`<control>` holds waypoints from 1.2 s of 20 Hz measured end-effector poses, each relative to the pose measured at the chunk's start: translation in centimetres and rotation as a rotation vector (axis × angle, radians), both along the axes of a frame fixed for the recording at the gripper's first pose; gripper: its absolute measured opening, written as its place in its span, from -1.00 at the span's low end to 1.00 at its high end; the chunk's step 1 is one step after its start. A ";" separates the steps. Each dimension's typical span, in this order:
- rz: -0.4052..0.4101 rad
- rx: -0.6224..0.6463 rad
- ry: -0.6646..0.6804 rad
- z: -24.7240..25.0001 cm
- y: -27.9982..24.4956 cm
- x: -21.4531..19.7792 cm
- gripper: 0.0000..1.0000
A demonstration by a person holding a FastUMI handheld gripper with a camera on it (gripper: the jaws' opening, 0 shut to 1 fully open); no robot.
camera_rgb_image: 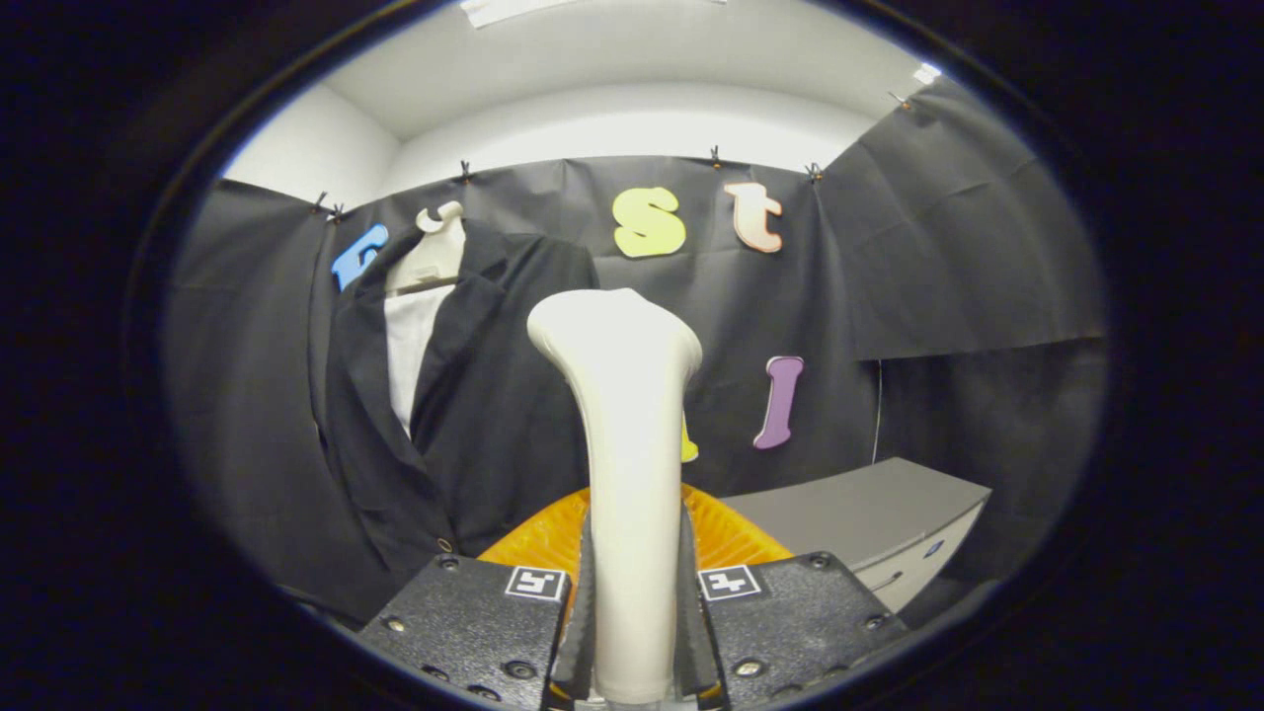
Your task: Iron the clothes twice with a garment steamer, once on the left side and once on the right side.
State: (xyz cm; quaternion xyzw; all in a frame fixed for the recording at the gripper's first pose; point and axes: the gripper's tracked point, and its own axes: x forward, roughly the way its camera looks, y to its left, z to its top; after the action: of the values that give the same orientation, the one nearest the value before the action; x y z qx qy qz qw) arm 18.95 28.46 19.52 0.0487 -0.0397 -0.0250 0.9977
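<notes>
My gripper (pixel 632 602) is shut on the handle of a white garment steamer (pixel 622 415), which stands upright between the fingers with its wide head at the top. Beyond it and to the left, a black jacket (pixel 464 415) hangs on a pale hanger (pixel 432 259) against the booth wall, with a white shirt front (pixel 407 351) showing between the lapels. The steamer head is to the right of the jacket, apart from it, and covers part of the jacket's right side.
An orange ribbed object (pixel 726 538) lies just behind the fingers, low down. A grey cabinet (pixel 869 523) stands to the right of it. Black cloth walls close in the back and right sides.
</notes>
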 end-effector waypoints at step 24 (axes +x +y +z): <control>-0.116 -0.017 -0.065 3.2 6.4 8.2 -0.28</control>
State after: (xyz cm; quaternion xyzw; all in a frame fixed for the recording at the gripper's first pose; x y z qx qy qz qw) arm 27.16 34.86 22.71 0.0388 -0.0751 -0.0806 0.9932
